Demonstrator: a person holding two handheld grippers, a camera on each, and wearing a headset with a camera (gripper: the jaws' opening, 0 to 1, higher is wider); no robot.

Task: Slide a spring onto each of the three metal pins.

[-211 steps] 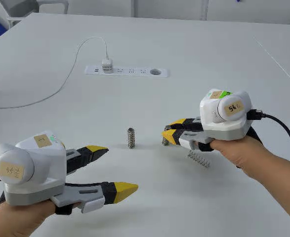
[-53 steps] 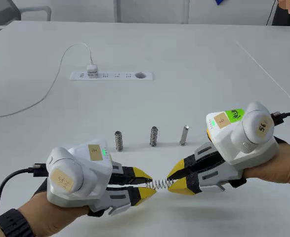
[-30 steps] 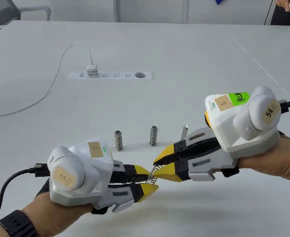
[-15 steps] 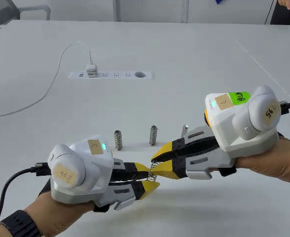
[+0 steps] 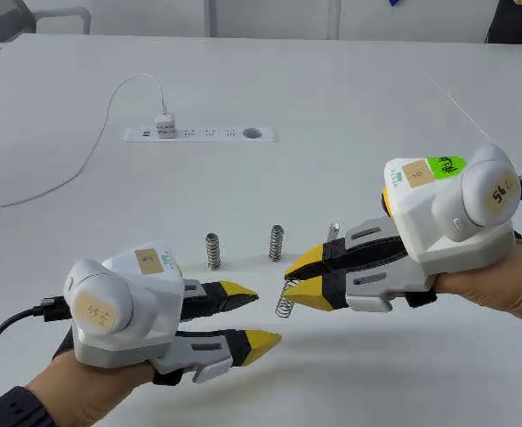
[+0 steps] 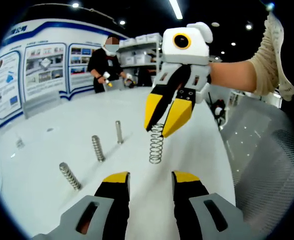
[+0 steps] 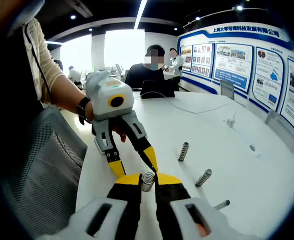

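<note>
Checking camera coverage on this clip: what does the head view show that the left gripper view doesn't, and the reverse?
Head view: the left hand wrapped around the white body of the left gripper, and its black cable. Left gripper view: a standing person by wall panels, and ceiling lights. Both: the left gripper open, the right gripper shut on a spring, two sprung pins and the bare pin.

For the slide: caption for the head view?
Right hand-held gripper holds spring; left hand-held gripper open; one pin bare.
</note>
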